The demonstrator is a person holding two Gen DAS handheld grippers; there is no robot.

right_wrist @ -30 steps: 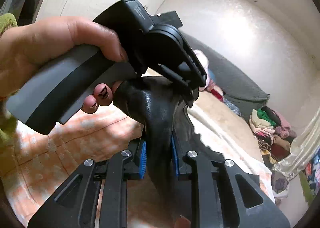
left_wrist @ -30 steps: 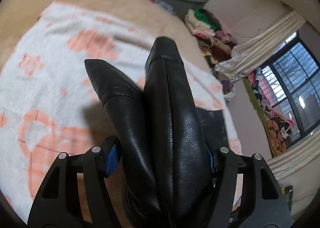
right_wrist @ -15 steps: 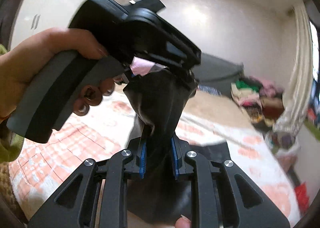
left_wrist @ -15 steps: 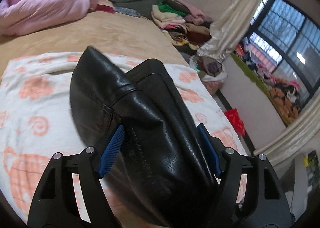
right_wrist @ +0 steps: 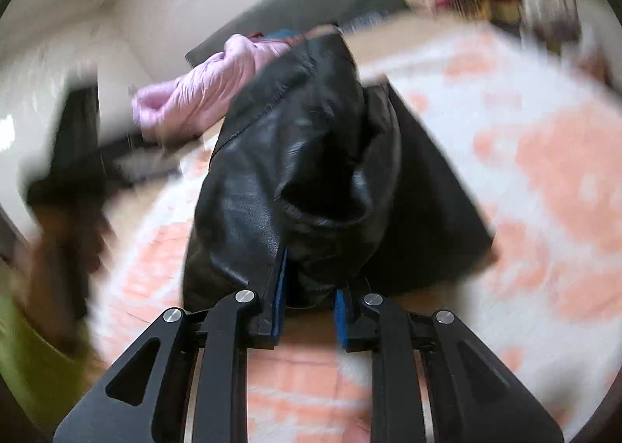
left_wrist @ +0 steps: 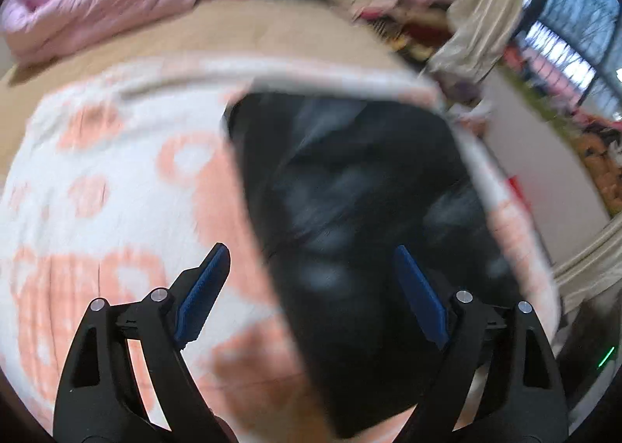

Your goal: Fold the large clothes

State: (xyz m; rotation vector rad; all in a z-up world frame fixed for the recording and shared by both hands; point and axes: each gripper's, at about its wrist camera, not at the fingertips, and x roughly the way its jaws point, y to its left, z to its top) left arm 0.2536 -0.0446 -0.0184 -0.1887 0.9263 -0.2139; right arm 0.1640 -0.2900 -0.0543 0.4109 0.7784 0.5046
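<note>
Leather filled both views: a black, glossy leather garment (left_wrist: 361, 217) lay on the white fleece blanket with orange-pink shapes (left_wrist: 101, 186), towards that blanket's far right corner, close to its right edge. The left gripper (left_wrist: 311, 287) stood wide, its jaws having just been opening; its blue pads (left_wrist: 206, 287) hung above the garment without pressing it. The right gripper (right_wrist: 309, 299) was narrow, its blue pads (right_wrist: 279, 287) clamped on a bunched fold of the black leather (right_wrist: 295, 155), lifting it above the blanket (right_wrist: 525, 155). A pink quilted jacket (left_wrist: 97, 11) sat on the tan bed cover (left_wrist: 241, 35) beyond the blanket's far edge.
</note>
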